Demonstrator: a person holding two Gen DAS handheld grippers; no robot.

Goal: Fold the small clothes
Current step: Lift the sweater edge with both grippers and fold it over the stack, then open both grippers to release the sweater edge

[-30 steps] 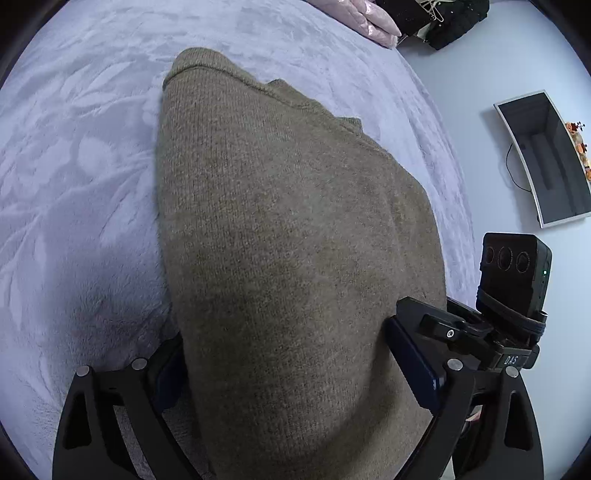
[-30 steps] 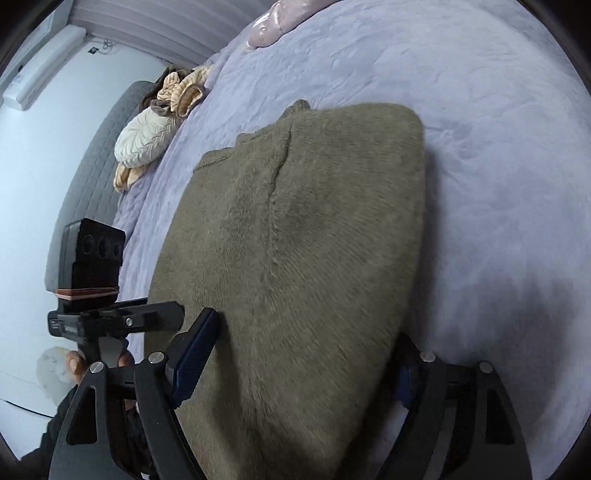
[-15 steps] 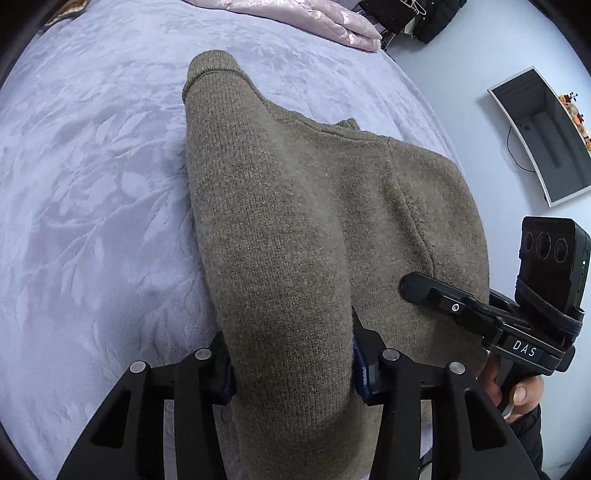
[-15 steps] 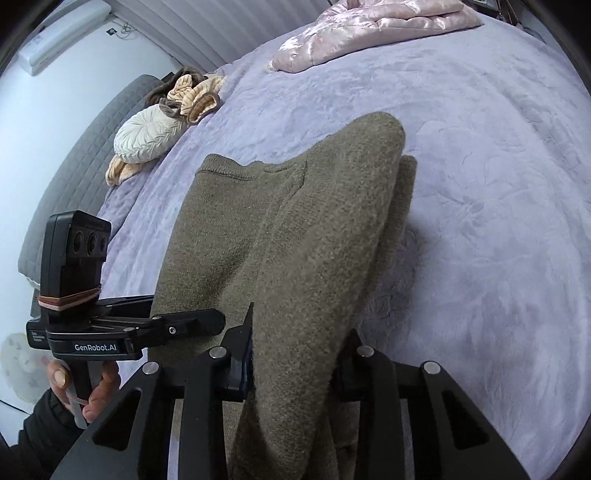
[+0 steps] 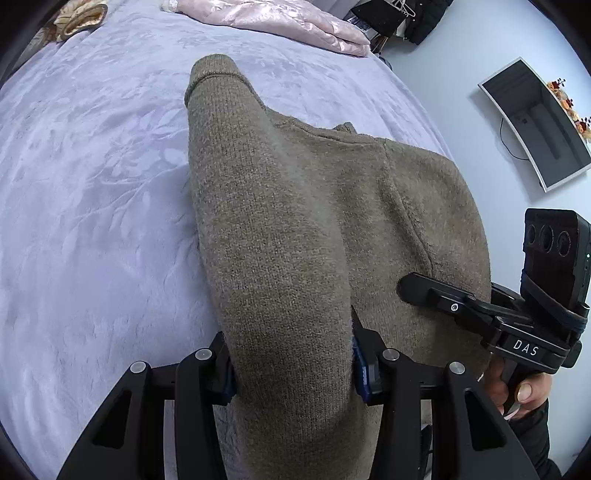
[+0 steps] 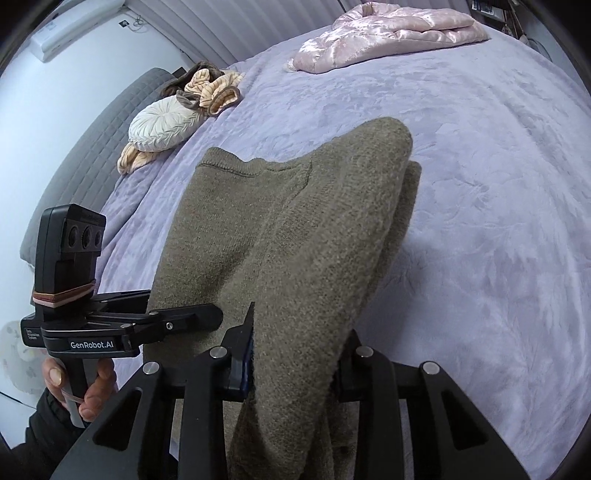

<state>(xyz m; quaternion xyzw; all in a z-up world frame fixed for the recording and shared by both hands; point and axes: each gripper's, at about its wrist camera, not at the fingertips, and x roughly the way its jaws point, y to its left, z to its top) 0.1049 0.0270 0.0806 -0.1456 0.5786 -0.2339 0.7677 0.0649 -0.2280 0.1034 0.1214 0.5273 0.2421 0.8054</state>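
An olive-brown knit sweater [image 5: 332, 221] lies on the lilac bed, its near edge lifted. My left gripper [image 5: 291, 365] is shut on the sweater's left near edge, the knit bunched between the fingers. My right gripper [image 6: 291, 358] is shut on the sweater [image 6: 295, 236] at its right near edge, a fold rising from the jaws. The right gripper also shows in the left wrist view [image 5: 480, 310], and the left gripper in the right wrist view [image 6: 147, 325]. Both sit side by side at the sweater's near end.
The lilac bedspread [image 5: 92, 184] stretches left and ahead. A pink satin garment [image 6: 388, 33] lies at the far edge. A white round cushion [image 6: 162, 125] and peach clothes [image 6: 214, 88] lie by the grey headboard. A mirror [image 5: 535, 122] lies on the floor to the right.
Both grippers closed from wide open onto the sweater's near edge and lifted it, bunching the knit into raised folds. More of the bed's far end came into view.
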